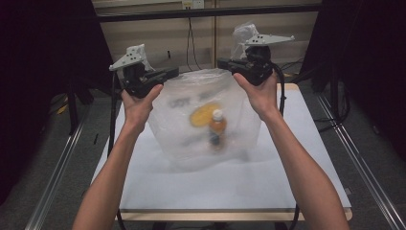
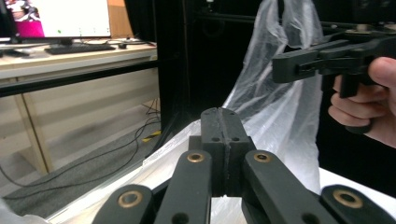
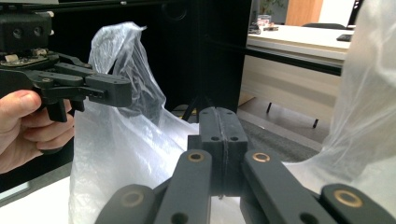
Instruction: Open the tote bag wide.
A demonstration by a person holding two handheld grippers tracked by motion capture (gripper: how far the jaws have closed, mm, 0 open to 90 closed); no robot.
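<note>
A clear plastic bag is held up over the far half of the white table, stretched between two tongs. The left tongs are clamped on the bag's left upper edge, their jaws pressed together with film caught between them, as seen in the left gripper view. The right tongs are likewise closed on the right upper edge. Each tool is gripped by a hand, left and right. Inside the bag an amber bottle with a white cap is seen upright, beside a yellow item that is blurred.
</note>
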